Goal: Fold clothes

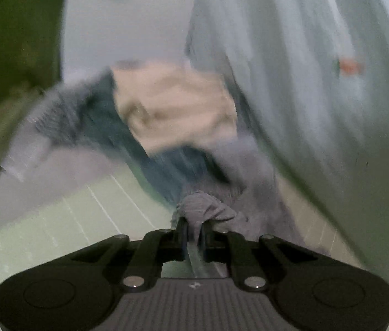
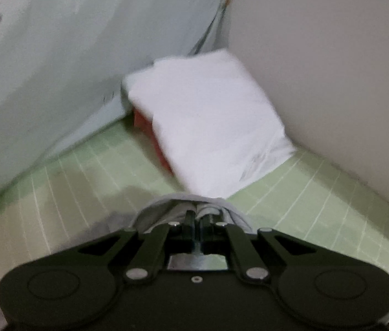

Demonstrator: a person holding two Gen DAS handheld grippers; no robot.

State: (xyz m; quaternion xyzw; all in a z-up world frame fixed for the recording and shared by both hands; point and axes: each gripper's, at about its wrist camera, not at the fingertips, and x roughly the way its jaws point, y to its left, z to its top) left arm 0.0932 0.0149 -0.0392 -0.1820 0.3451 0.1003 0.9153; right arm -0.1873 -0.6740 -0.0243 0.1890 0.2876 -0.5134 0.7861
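A bunch of grey cloth [image 1: 202,207] is pinched between the nearly closed jaws of the left claw [image 1: 193,230], just above a green gridded mat [image 1: 56,229]. Beyond it, a blurred heap of clothes is seen: a beige piece [image 1: 172,104] on top, a teal piece [image 1: 128,138] beneath it and a dark grey piece [image 1: 62,110] at the left. A pale sheet [image 1: 304,82] is hung behind the heap, with a small orange mark [image 1: 350,66] on it. In the right wrist view, a fold of grey cloth [image 2: 188,201] is gripped by the right claw [image 2: 198,220], whose jaws are drawn close together on it. Ahead, a folded white garment [image 2: 208,127] is laid on the mat [image 2: 304,193] in the corner, on top of a red piece [image 2: 144,121] that shows at its left edge. The corner is formed by the pale sheet [image 2: 70,55] at the left and a white board [image 2: 332,69] at the right
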